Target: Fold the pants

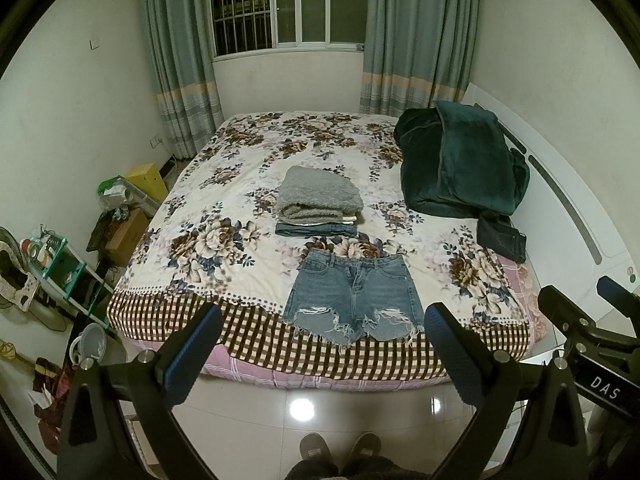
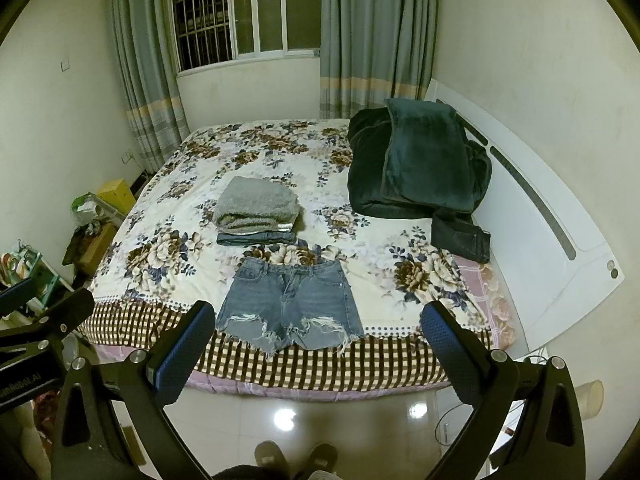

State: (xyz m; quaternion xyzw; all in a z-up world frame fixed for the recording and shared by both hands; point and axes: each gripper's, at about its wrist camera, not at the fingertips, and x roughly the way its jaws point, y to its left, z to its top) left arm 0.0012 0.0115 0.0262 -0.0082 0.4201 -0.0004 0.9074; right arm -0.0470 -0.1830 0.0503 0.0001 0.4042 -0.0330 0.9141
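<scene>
The left gripper [image 1: 324, 350] is held above the tiled floor [image 1: 360, 412] short of the bed [image 1: 224, 216], with its two blue-padded fingers [image 1: 192, 360] spread wide apart and nothing between them. The right gripper [image 2: 316, 346] is in the same condition: fingers [image 2: 182, 354] wide apart, gripping nothing, also short of the bed edge. The denim shorts [image 1: 354, 300] lie flat and unfolded on the floral bedspread, directly ahead of and between the fingers of the left gripper, with the waistband on the far side and the frayed leg hems nearest the fingertips, reaching over the checkered border at the near bed edge. In the right wrist view the shorts [image 2: 290, 300] sit ahead of the fingers, closer to the left finger than to the right. Just beyond the waistband stands a stack of folded clothes [image 1: 318, 204], a grey fleecy item on top and folded denim at the bottom. Further out, ahead of and beyond the right finger, a dark green blanket [image 1: 460, 164] is heaped against the white headboard [image 1: 568, 216], with a dark pair of pants [image 1: 502, 238] lying at its near edge. The right gripper body is visible at the right margin of the left wrist view.
</scene>
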